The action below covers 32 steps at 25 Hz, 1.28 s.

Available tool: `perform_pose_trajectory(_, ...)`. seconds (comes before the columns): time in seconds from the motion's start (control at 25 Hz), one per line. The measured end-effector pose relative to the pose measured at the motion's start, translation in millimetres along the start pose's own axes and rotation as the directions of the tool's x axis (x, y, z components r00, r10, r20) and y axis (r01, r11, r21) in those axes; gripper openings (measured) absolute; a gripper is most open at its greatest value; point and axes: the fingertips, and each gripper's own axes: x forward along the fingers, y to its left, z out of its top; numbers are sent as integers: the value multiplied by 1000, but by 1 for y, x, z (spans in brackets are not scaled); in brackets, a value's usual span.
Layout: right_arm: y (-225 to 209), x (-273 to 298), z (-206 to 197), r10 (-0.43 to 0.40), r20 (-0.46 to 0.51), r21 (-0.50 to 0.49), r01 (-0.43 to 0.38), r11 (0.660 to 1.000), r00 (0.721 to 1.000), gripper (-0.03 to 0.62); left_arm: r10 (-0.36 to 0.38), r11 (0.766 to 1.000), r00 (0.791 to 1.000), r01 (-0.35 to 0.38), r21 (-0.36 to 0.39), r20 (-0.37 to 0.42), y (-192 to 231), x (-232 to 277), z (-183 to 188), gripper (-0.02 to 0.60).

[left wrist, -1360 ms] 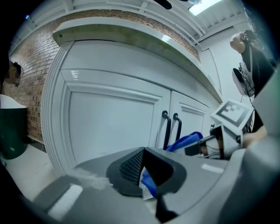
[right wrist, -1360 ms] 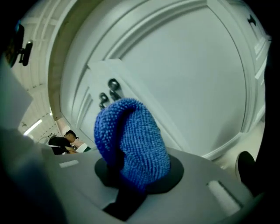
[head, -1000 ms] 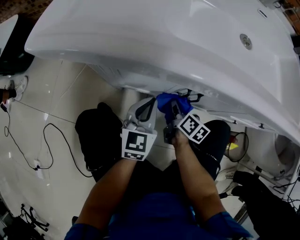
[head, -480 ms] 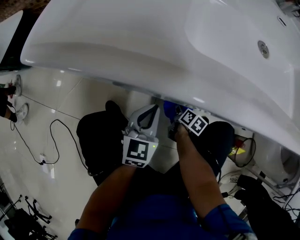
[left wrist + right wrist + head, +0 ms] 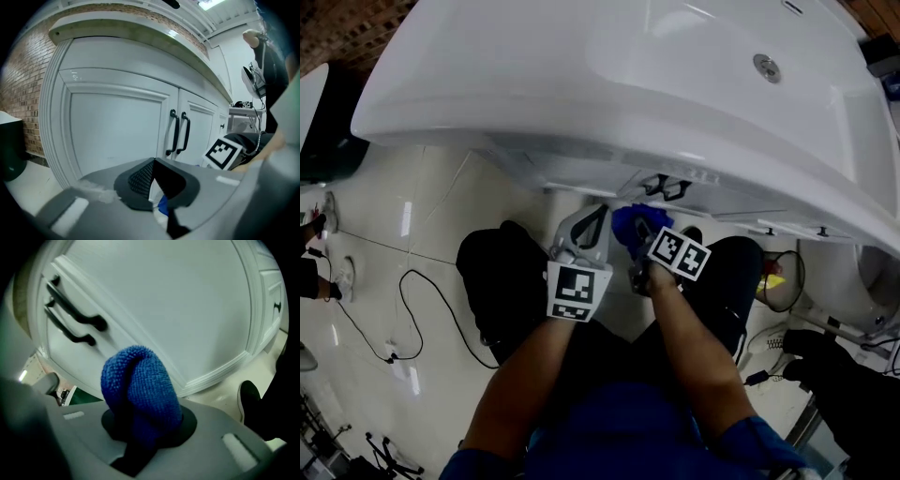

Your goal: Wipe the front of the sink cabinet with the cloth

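From the head view we find the sink cabinet front (image 5: 117, 126) almost wholly hidden under the overhang of the white basin (image 5: 534, 84). Only a narrow strip with the black door handles (image 5: 666, 186) shows there. In the left gripper view the cabinet's right end is cut off behind the right gripper's marker cube (image 5: 220, 152) and the person's arm. Low in the slit between the left gripper's pads we note a scrap of blue and white that we cannot identify. We cannot settle whether the cloth's tip touches the door, as no view shows the meeting point side-on.

The blue cloth (image 5: 140, 385) is bunched into a rounded wad. The right gripper (image 5: 145, 427) clamps it at its base, jaws closed on it. Its long axis runs along the jaws, and its rounded free end points forward at the flat panel of a cabinet door, to the right of the paired handles in that view. In the head view the wad sits just under the basin edge, near the handles.

The left gripper (image 5: 152, 174) faces the door panel left of the handles. Its jaws meet at the tips with nothing nameable between them. It stands just beside the right gripper, short of the door.
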Motion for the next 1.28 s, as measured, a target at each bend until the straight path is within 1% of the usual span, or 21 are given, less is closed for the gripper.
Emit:
perform_pose_trajectory(0.08,23,-36,14,52,39,-59,-50,997,998,71,-27,1000,1000,27,10,12,-17,6,4,2)
perform_pose_trajectory(0.12,38,-57,22,92,72,-95,-85,992,993,71,-41,999,999,41,19,17,-26,6,6,2)
perform_pose_trajectory(0.16,56,-79,33,143,113,-133,-128,983,983,71,-55,998,998,54,29,24,-34,6,8,2)
perform_pose_trajectory(0.2,75,-101,46,203,161,-170,-175,970,966,71,-66,997,997,65,39,32,-41,5,10,2)
perform_pose_trajectory(0.24,93,-123,62,266,213,-204,-223,953,940,71,-76,996,996,74,47,41,-47,6,12,2)
perform_pose_trajectory(0.28,112,-145,79,327,266,-237,-267,934,907,71,-84,995,995,82,54,48,-52,7,13,2)
perform_pose_trajectory(0.36,144,-186,112,430,359,-297,-336,894,828,71,-96,994,994,92,62,55,-60,10,15,2)
perform_pose_trajectory(0.4,158,-202,127,467,396,-322,-357,877,791,71,-99,993,993,95,64,58,-62,11,16,2)
perform_pose_trajectory(0.44,167,-213,141,489,426,-342,-365,866,761,71,-98,993,993,94,66,62,-63,11,18,2)
perform_pose_trajectory(0.48,172,-219,151,497,450,-354,-362,862,742,71,-93,994,993,89,68,66,-62,11,19,2)
perform_pose_trajectory(0.52,174,-221,160,493,467,-357,-353,865,734,71,-85,994,994,80,70,70,-59,10,20,2)
perform_pose_trajectory(0.56,172,-218,166,481,478,-351,-342,872,735,71,-75,995,995,70,72,72,-57,9,21,2)
perform_pose_trajectory(0.64,166,-211,171,454,483,-327,-327,887,748,71,-63,996,995,58,66,73,-52,8,21,2)
perform_pose_trajectory(0.72,161,-207,170,442,476,-312,-324,893,760,71,-61,997,995,56,57,75,-50,8,22,2)
perform_pose_trajectory(0.88,142,-196,161,394,457,-268,-298,916,798,71,-60,997,996,57,53,70,-52,13,22,2)
perform_pose_trajectory(1.0,128,-189,156,356,450,-235,-277,932,819,71,-65,997,995,61,54,70,-53,15,21,2)
perform_pose_trajectory(1.28,108,-174,141,311,427,-193,-250,949,849,71,-65,997,996,63,40,66,-50,16,20,2)
